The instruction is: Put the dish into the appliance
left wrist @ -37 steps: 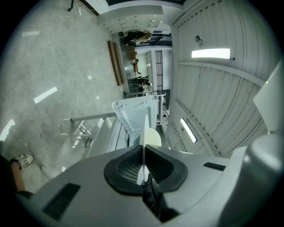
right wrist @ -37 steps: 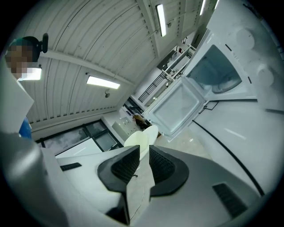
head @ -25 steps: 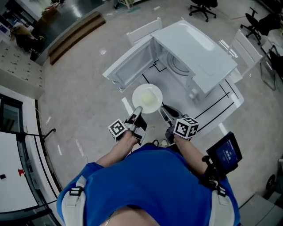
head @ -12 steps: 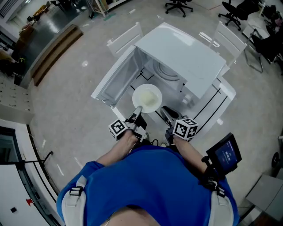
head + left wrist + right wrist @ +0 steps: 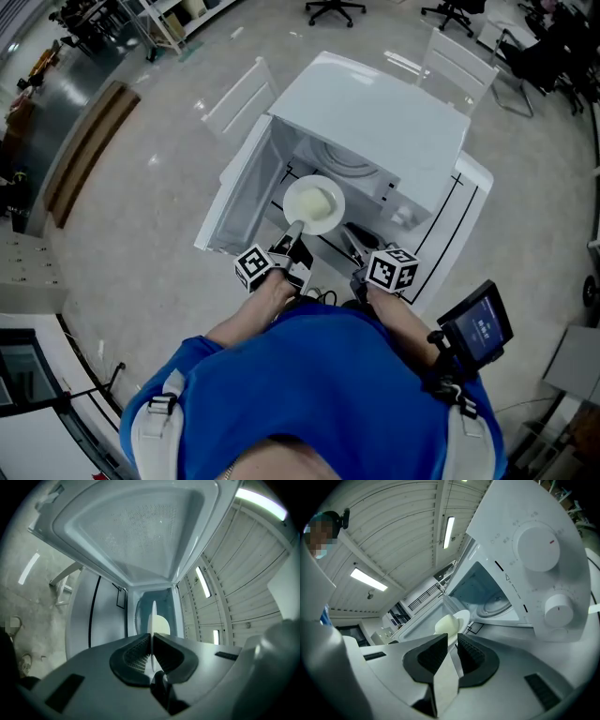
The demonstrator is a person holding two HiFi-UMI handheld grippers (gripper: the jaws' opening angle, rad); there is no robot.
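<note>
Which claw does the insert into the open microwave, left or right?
Left. The left claw is shut on the dish rim, with the dish at the microwave opening; the right claw is empty.

Head view: my blue-shirted torso fills the bottom of the frame, hiding everything behind the tongs past my forearms. The left gripper has its tips tucked under the dish, which covers part of the appliance cavity just ahead. Left gripper view: the dish sits edge-on between the jaws, so I cannot see its face. The open door above is cut by the frame's edge. Right gripper view: ahead of the right gripper, print around the dials is too small to read.
</note>
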